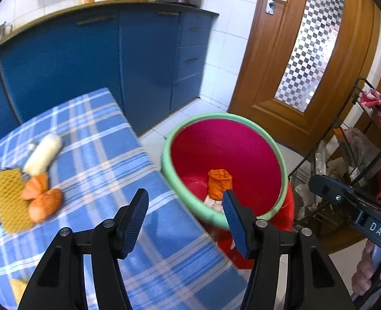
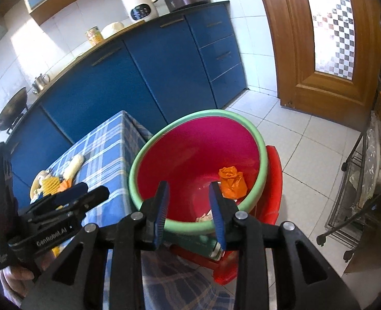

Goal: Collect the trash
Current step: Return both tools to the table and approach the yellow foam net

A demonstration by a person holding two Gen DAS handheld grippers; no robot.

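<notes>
A red basin with a green rim [image 1: 180,186] [image 2: 261,142] stands on a red stool beside the table. An orange crumpled bag [image 1: 219,183] [image 2: 233,180] and some pale scraps lie inside it. On the blue checked tablecloth [image 1: 107,155] [image 2: 107,155] lie orange peel pieces [image 1: 42,199], a yellow foam net [image 1: 9,201] [image 2: 49,184] and a white foam sleeve [image 1: 44,153] [image 2: 74,165]. My left gripper [image 1: 185,222] is open and empty over the table's edge near the basin. My right gripper [image 2: 189,211] is open and empty just above the basin's near rim.
Blue kitchen cabinets [image 1: 87,59] run behind the table, with a kettle [image 2: 138,1] and cooker on the counter. A wooden door [image 1: 306,51] stands at the right. A black wire rack [image 2: 366,180] with bags is at the far right. White tiled floor [image 2: 306,142] surrounds the stool.
</notes>
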